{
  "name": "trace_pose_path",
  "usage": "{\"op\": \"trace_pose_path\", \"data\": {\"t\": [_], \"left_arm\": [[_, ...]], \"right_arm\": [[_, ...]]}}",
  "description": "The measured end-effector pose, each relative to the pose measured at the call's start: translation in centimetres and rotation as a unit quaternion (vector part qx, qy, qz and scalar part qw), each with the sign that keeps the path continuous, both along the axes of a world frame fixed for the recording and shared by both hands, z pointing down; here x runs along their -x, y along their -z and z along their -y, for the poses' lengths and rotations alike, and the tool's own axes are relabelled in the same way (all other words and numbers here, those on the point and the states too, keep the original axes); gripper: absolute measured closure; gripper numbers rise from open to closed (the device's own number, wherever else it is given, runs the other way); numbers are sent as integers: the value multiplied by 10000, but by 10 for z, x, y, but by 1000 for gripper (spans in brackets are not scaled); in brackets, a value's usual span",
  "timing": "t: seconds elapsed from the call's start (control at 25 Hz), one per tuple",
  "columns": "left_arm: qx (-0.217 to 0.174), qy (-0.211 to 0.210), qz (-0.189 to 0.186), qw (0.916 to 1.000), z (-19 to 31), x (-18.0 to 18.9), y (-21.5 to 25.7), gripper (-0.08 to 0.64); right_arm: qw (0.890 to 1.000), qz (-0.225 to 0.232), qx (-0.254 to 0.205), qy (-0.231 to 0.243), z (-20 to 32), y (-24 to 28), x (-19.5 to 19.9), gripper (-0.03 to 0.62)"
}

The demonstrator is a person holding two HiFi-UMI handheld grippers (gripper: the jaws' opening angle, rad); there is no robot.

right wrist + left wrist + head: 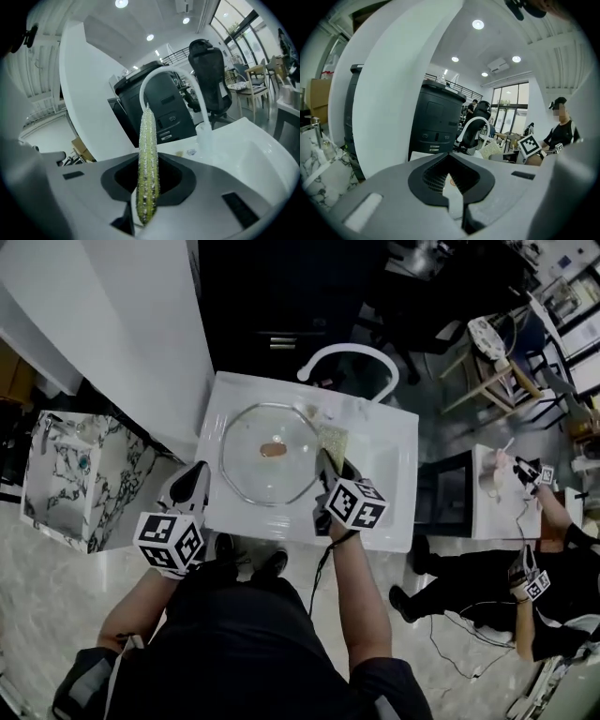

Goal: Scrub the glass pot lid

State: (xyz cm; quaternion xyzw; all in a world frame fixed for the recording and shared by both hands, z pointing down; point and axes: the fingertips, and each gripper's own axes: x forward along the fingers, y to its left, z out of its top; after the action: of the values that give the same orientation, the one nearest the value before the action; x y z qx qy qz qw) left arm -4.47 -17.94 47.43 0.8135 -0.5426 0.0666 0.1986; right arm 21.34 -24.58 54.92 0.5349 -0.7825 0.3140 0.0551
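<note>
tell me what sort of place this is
Probably an open office or lab with a mock kitchen station: a standalone white sink with a curved tap, an office chair behind it, and a second person at another small table nearby.

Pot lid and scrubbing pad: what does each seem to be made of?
Lid: clear glass with a shiny, probably metal rim; the white sink shows through it. Its brown knob looks like wood or plastic. Scrubbing pad, in the right gripper: yellow-green sponge or mesh, probably synthetic; glittery, bumpy surface.
</note>
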Motion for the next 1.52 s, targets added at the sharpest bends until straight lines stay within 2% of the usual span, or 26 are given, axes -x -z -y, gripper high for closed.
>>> {"op": "trace_pose_path", "data": {"t": [0.12, 0.32, 0.44, 0.52, 0.64, 0.76, 0.88, 1.0, 1.2, 1.52], "left_arm": [[87, 256, -40, 9996, -5, 32, -5, 560], [-129, 821, -42, 9965, -3, 87, 12, 560], [-177, 1209, 19, 9925, -12, 123, 19, 560], [-147, 1500, 70, 9886, -23, 146, 18, 560], [-52, 1860, 105, 9825, -38, 169, 13, 560], [26, 2046, 109, 9788, -43, 179, 8, 560], [45, 2025, 115, 9792, -37, 177, 3, 560], [66, 1870, 74, 9823, -26, 164, -1, 560], [101, 1490, 52, 9888, -6, 131, -4, 560], [101, 1013, 100, 9948, 12, 97, -4, 560]], "right_arm": [[9992, -144, 335, 183, 23, -19, 31, 526], [9961, -210, 508, 685, 81, -40, 108, 526], [9884, -593, 796, 1153, 102, -65, 152, 526], [9748, -1102, 1055, 1628, 111, -86, 174, 526], [9430, -1812, 1495, 2357, 117, -114, 191, 526], [9196, -1888, 1942, 2847, 118, -132, 195, 526], [9111, -1907, 2127, 2972, 124, -140, 191, 526], [9092, -1856, 2286, 2943, 124, -147, 180, 526], [9179, -1517, 2380, 2788, 123, -148, 155, 526], [9480, -971, 2277, 1998, 121, -150, 107, 526]]}}
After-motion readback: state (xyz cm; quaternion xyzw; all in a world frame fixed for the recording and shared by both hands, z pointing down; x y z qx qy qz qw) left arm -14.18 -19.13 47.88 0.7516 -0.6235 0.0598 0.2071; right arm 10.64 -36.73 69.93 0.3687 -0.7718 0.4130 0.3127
